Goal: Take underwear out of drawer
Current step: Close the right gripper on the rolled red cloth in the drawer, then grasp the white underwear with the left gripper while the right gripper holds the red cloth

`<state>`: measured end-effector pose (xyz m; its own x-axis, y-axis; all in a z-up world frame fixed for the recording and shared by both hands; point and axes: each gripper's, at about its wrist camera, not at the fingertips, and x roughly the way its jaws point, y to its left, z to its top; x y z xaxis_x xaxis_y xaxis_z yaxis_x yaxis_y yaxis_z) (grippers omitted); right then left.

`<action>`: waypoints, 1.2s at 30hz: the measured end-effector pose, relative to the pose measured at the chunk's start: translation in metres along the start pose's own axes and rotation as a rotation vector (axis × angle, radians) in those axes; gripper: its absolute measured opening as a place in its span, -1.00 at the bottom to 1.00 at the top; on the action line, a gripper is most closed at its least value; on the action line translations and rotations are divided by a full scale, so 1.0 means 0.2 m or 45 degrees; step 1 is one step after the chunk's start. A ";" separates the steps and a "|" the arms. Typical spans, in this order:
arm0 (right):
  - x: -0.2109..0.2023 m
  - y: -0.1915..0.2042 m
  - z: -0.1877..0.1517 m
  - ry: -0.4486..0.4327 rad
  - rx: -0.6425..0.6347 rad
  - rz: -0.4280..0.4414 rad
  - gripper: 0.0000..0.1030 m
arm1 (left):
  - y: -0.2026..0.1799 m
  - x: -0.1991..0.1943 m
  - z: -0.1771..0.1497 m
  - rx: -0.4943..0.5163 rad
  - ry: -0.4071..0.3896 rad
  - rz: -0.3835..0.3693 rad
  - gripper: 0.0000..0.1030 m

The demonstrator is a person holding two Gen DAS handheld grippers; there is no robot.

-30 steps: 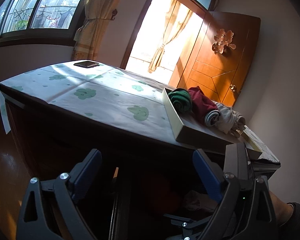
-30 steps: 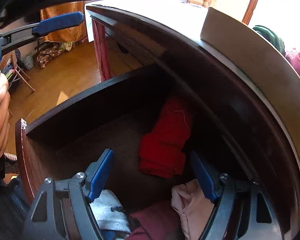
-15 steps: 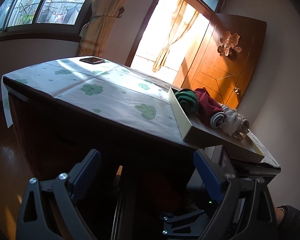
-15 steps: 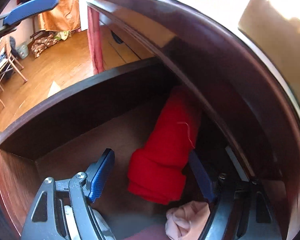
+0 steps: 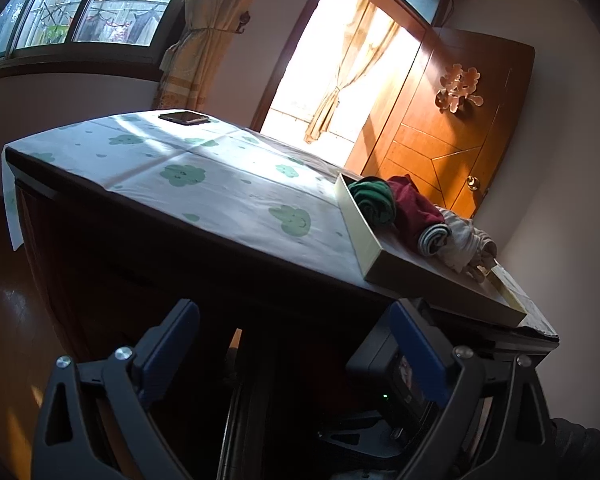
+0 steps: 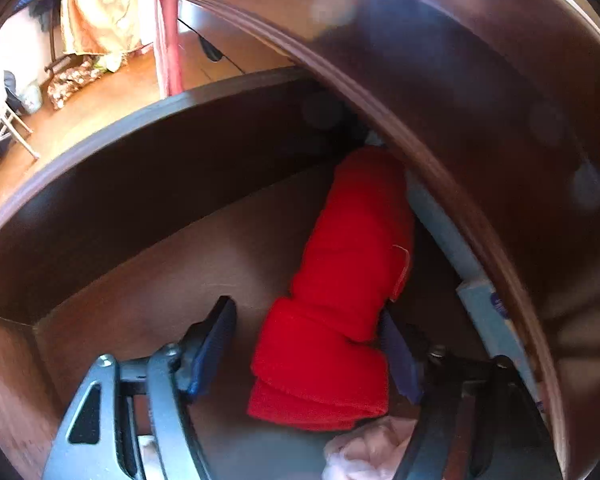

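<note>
**Operator:** Right wrist view first. I've got the right gripper (image 6: 304, 340) down inside the drawer (image 6: 148, 184), jaws spread apart, with the rolled red underwear (image 6: 340, 288) lying between the blue pads (image 6: 212, 344). The far pad sits right against the roll's side; the near one has a gap to it, so I'm not clamped on anything.

**Observer:** Can you see the whole roll?

**Operator:** No. Its upper end runs in under the cabinet's front edge (image 6: 440, 128), and the frame is smeared there. A pale pink garment (image 6: 368, 448) shows just below the roll, cut off by the bottom of the frame. There's a light blue box (image 6: 488, 312) along the right side, mostly tucked under the edge; I can't read its label.

**Observer:** And the other side?

**Operator:** Left wrist view: the left gripper (image 5: 292, 348) is wide open and empty, held low in front of the dresser. Everything below the top is in deep shadow, so I can't make out the drawer from here. Part of the other tool's body (image 5: 404, 384) shows behind my right finger, dark and partly cut off.

**Observer:** On top?

**Operator:** A cloth with green flowers (image 5: 204, 184), a phone (image 5: 184, 117) at the far end, and a shallow box (image 5: 380, 256) holding rolled garments: green (image 5: 374, 200), maroon (image 5: 414, 208), and pale grey (image 5: 460, 244).
</note>
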<state>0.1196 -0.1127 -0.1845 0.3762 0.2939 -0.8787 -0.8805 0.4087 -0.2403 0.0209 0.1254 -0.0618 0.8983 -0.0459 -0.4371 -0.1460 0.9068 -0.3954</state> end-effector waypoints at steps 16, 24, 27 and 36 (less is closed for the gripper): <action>-0.37 -0.06 -0.17 -0.210 -0.001 0.097 -0.15 | -0.04 -0.01 0.00 0.016 0.006 -0.018 0.90; -0.53 -0.19 -0.37 -0.258 0.087 0.121 -0.20 | -0.10 0.02 -0.04 0.048 0.063 -0.036 0.90; -0.55 -0.24 -0.47 -0.208 0.114 0.121 -0.20 | -0.13 0.03 -0.06 0.071 0.083 -0.034 0.90; -0.48 -0.35 -0.53 -0.052 0.149 0.115 -0.13 | -0.19 0.05 -0.10 0.129 0.131 -0.041 0.90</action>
<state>0.1154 -0.2606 -0.1274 0.3108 0.3677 -0.8765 -0.8725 0.4762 -0.1096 0.0279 0.0814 -0.0667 0.8537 -0.1136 -0.5082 -0.0707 0.9416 -0.3292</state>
